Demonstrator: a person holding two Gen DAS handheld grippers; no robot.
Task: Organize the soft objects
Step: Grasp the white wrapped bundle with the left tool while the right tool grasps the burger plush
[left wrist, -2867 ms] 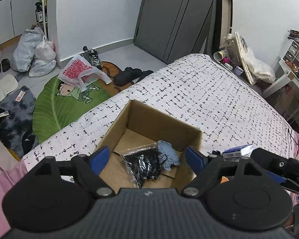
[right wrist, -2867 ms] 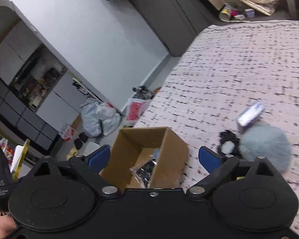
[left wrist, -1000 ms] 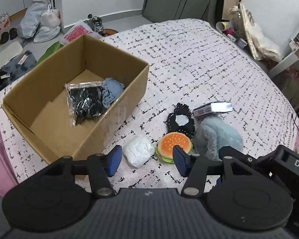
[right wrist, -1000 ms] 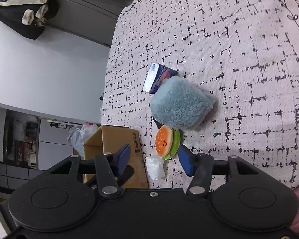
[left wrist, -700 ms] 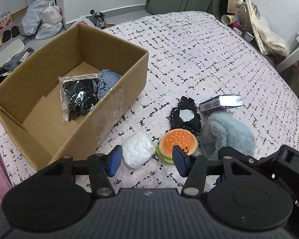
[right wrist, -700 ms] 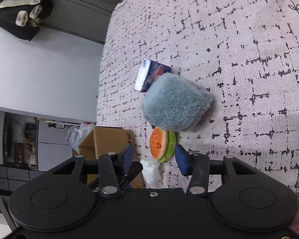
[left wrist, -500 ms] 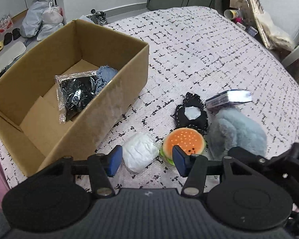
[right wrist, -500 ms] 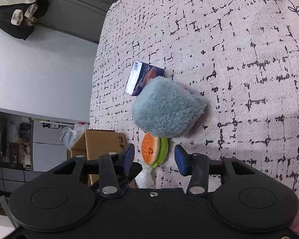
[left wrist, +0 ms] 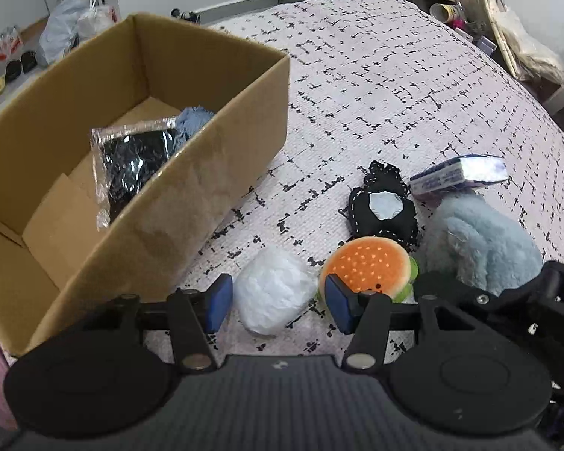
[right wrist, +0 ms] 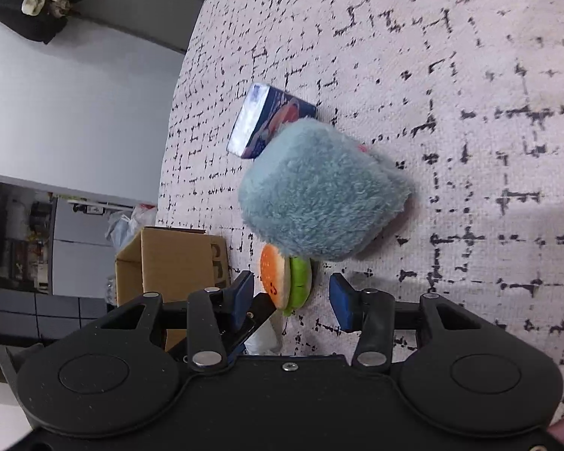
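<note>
Black-flecked pale bedspread (left wrist: 376, 86), cluttered bedroom

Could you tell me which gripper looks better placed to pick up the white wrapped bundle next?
Left. The left gripper already straddles the white bundle with open jaws, beside the cardboard box. The right gripper frames the burger plush instead.

White wad (left wrist: 272, 295), burger plush (left wrist: 368, 265), black pouch (left wrist: 383, 206), blue fluffy plush (left wrist: 477, 244) lay clustered on bed beside cardboard box (left wrist: 191, 188).
</note>
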